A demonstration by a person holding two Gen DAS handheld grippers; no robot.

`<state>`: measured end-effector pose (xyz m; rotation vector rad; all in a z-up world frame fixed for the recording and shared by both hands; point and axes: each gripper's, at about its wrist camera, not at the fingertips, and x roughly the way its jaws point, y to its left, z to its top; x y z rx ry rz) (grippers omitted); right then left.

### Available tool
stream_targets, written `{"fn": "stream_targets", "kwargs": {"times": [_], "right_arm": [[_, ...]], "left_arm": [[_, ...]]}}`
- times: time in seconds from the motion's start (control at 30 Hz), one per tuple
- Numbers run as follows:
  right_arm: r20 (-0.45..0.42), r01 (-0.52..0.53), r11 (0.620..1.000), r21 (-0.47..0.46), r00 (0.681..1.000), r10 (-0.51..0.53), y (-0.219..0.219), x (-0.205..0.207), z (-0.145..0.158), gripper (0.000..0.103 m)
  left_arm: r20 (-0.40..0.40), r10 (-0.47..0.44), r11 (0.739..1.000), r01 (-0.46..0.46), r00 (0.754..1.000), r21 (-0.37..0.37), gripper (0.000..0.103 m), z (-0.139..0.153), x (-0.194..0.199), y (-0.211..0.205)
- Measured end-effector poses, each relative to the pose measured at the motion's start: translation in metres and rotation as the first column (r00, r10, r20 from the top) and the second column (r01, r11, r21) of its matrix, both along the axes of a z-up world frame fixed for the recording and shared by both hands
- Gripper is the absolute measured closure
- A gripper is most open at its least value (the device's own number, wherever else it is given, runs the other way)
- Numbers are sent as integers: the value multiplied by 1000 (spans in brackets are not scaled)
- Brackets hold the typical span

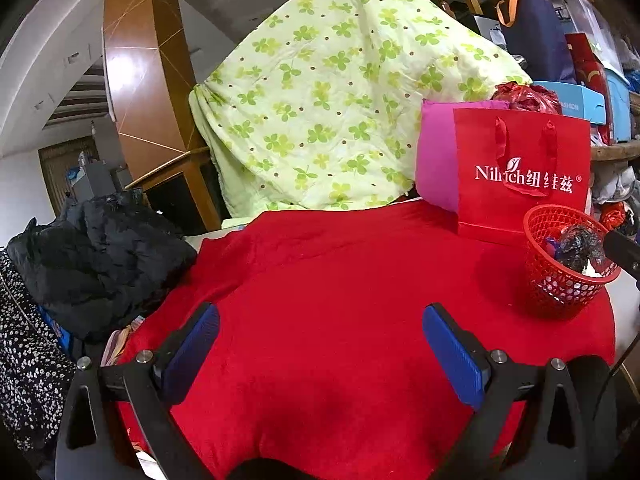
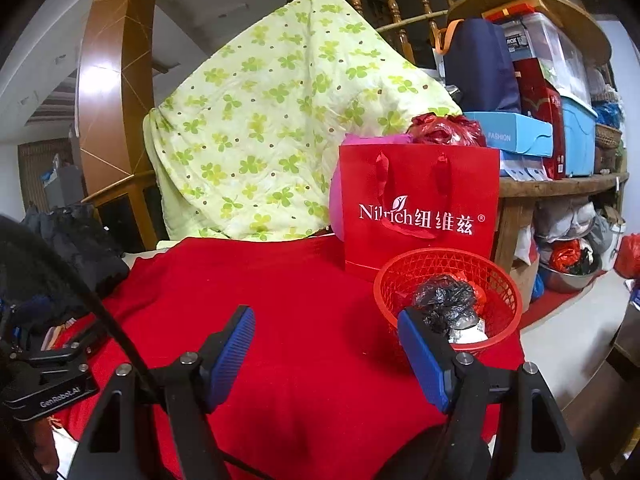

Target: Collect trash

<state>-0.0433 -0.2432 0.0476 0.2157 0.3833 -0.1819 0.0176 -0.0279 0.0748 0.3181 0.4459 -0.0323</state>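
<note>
One basket (image 2: 448, 280), two empty grippers (image 2: 326, 354)

Left claw (image 1: 320, 356): black angular arms, ribbed blue pads (image 1: 454, 354), silver screws (image 1: 499, 357) at pivots. Right claw (image 2: 326, 354): same build. Black cable (image 2: 100, 308) crosses left; black mount (image 2: 48, 384) marked "GenRobot.AI".

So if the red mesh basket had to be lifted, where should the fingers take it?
By the near rim of the red mesh basket, coming from above with one finger inside and one outside. It stands upright and open-topped, its body looks too wide to span, and crumpled trash fills the middle.
</note>
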Motion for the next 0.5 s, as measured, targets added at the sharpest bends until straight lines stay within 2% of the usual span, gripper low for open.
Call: {"fn": "stream_targets", "kwargs": {"times": [0.23,0.5], "right_arm": [[-6,4,1000,18,1000,-4,3,1,-1,26],[-2,-15,1000,-13,1000,15,17,1,2,26]], "left_arm": [[3,22,999,-22,1000,-31,2,6,-8,16],[11,32,998,-32,999,-48,2,8,-13,28]]}}
